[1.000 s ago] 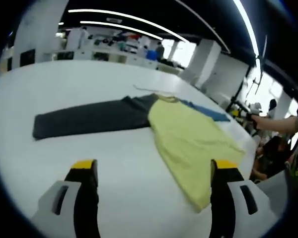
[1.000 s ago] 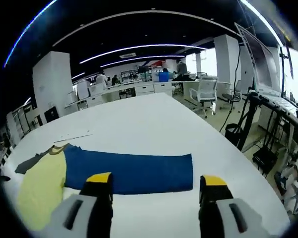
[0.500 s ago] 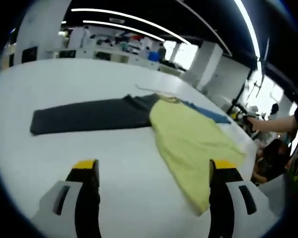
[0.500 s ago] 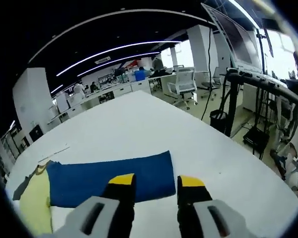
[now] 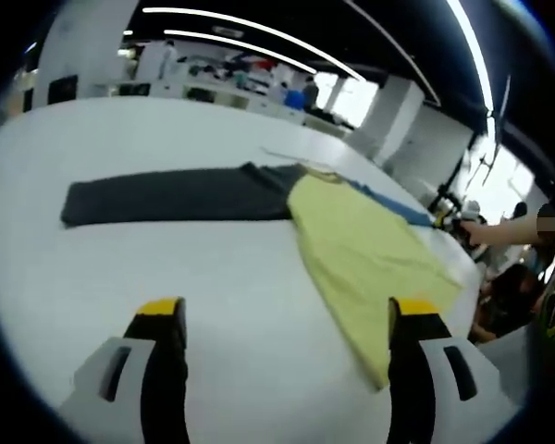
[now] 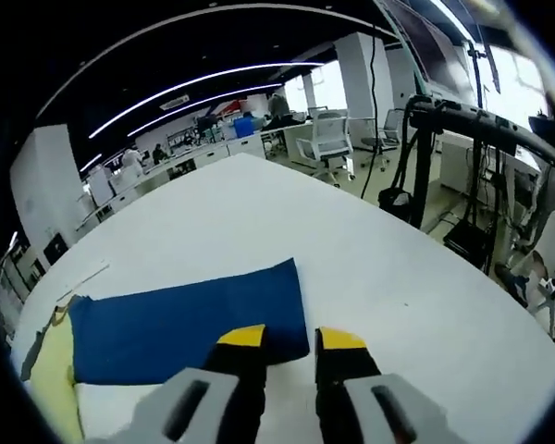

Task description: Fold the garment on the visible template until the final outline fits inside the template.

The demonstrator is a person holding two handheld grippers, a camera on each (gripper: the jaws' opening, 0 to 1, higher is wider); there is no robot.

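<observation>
A garment lies flat on the white table (image 5: pixel 166 268): a yellow body (image 5: pixel 365 250), a dark grey sleeve (image 5: pixel 166 196) stretched left, and a blue sleeve (image 5: pixel 388 208) stretched right. My left gripper (image 5: pixel 285 319) hovers open above the table, its right jaw over the yellow hem corner. In the right gripper view the blue sleeve (image 6: pixel 180 319) runs left to the yellow body (image 6: pixel 51 393). My right gripper (image 6: pixel 291 340) sits at the cuff's near corner, jaws drawn close with a narrow gap. The sleeve still lies flat.
A thin pale strip (image 6: pixel 83 275) lies on the table past the collar. The table edge (image 6: pixel 462 277) drops off to the right, with a black stand (image 6: pixel 425 157) and office chairs beyond. A person's arm (image 5: pixel 504 229) reaches in at the blue cuff.
My right gripper has moved in on the blue cuff and its jaws have narrowed from wide apart to a small gap. The left gripper stays open, its view barely shifted.
</observation>
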